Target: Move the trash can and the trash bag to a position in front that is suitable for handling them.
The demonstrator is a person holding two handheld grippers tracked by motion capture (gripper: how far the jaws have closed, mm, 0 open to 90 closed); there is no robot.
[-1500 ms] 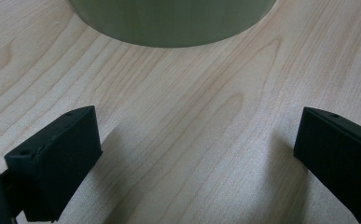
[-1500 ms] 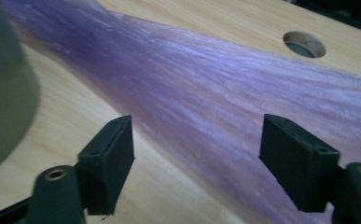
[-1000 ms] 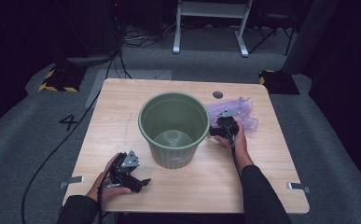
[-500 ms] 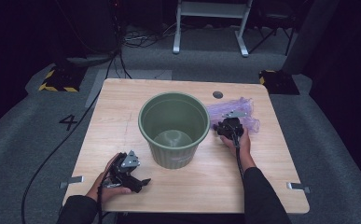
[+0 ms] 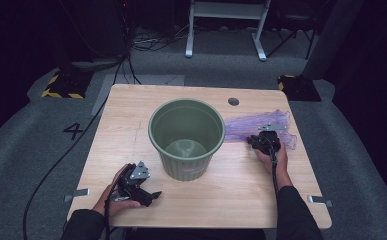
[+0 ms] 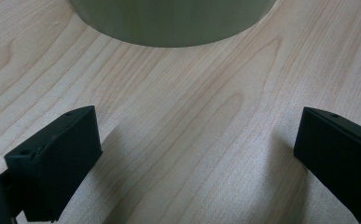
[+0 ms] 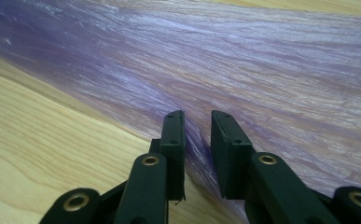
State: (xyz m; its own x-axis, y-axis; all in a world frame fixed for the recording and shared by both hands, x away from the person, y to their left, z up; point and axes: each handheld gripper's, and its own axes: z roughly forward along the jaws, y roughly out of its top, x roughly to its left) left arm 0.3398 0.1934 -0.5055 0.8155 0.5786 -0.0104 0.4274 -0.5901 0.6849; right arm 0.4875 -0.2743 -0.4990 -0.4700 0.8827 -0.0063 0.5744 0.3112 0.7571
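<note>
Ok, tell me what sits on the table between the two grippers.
The green bin stands between the left gripper and the right gripper in the high view; the right one is at the purple plastic bag.

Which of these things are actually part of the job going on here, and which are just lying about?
In the job:
purple plastic bag, bunched between the right gripper jaws, which have just been closing
green bin

Lying about:
table as mere support
left gripper, open, resting
floor cables
</note>
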